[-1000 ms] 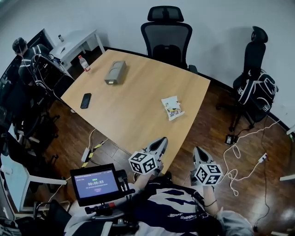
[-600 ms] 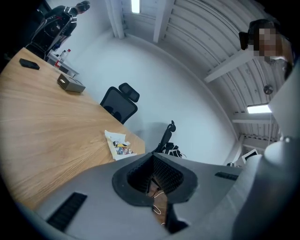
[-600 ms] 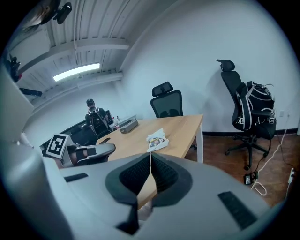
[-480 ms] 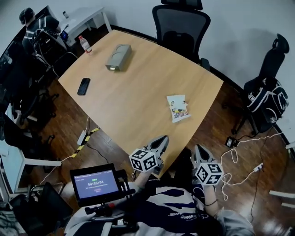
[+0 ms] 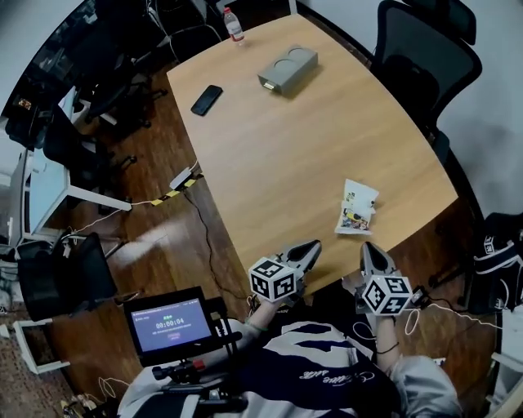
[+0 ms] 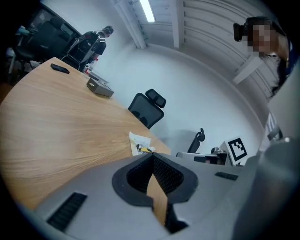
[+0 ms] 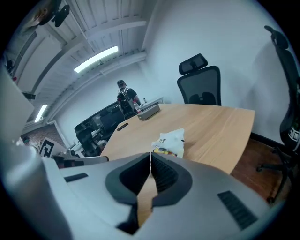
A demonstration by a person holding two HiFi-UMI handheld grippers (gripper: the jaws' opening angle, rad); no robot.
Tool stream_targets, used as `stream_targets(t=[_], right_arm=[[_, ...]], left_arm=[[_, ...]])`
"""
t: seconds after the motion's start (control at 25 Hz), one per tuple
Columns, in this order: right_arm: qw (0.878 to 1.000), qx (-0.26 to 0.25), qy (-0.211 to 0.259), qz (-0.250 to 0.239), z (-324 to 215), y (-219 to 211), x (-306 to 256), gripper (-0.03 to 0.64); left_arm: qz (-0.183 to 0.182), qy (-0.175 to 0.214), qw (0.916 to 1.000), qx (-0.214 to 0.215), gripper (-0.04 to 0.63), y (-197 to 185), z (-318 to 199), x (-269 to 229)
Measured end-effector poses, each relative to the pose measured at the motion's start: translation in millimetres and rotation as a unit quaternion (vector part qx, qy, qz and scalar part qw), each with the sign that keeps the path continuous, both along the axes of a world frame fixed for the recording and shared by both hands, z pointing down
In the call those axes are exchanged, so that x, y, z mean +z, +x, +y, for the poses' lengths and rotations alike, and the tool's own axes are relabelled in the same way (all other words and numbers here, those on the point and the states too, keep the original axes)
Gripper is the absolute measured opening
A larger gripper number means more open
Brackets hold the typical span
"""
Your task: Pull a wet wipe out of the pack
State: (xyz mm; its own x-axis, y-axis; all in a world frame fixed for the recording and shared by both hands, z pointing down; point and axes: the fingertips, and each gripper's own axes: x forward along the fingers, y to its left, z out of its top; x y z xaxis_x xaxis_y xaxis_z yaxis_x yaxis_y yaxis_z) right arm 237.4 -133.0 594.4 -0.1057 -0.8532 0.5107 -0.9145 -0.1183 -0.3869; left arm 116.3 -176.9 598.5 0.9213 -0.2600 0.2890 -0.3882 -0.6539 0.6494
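The wet wipe pack, white with a colourful print, lies flat near the right end of the wooden table. It also shows in the left gripper view as the pack and in the right gripper view as the pack. My left gripper hangs at the table's near edge, shut and empty, left of the pack and short of it. My right gripper is shut and empty too, just below the pack. In both gripper views the jaws meet at their tips, left gripper, right gripper.
A grey box, a black phone and a bottle sit at the table's far end. A black office chair stands behind the table. Cables cross the wooden floor at left. A small screen is by my body.
The head view has swung: the table now sits higher and more to the right, and the pack appears closer to both grippers. Both grippers stay shut.
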Motion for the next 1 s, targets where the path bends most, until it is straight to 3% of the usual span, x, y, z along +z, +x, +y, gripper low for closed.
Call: stream_targets(t=[0.16, 0.4, 0.6, 0.76, 0.88, 1.0], right_arm=[[0.999, -0.047, -0.002, -0.013, -23.8, 15.4, 7.6, -0.008], [0.995, -0.097, -0.013, -0.027, -44.8, 24.8, 11.7, 0.020], [0.990, -0.138, -0.016, -0.027, -54.8, 29.3, 16.8, 0.052], [0.984, -0.178, -0.019, -0.017, -62.5, 25.4, 19.2, 0.066], [0.977, -0.210, -0.024, -0.007, -72.8, 16.2, 20.5, 0.084], [0.966, -0.250, -0.026, 0.054, -85.5, 10.5, 23.9, 0.084]], left_arm=[[-0.022, -0.003, 0.9998, -0.002, 0.000, 28.3, -0.5, 12.6], [-0.078, 0.029, 0.9959, 0.034, 0.000, 65.0, -19.5, 19.9], [-0.162, 0.049, 0.9842, 0.053, 0.000, 85.9, -26.4, 47.4], [-0.240, 0.059, 0.9664, 0.070, 0.002, 93.5, -21.1, 78.7], [-0.262, 0.065, 0.9604, 0.069, 0.001, 94.3, -21.2, 87.2], [-0.261, 0.067, 0.9606, 0.068, 0.000, 96.5, -21.2, 89.9]])
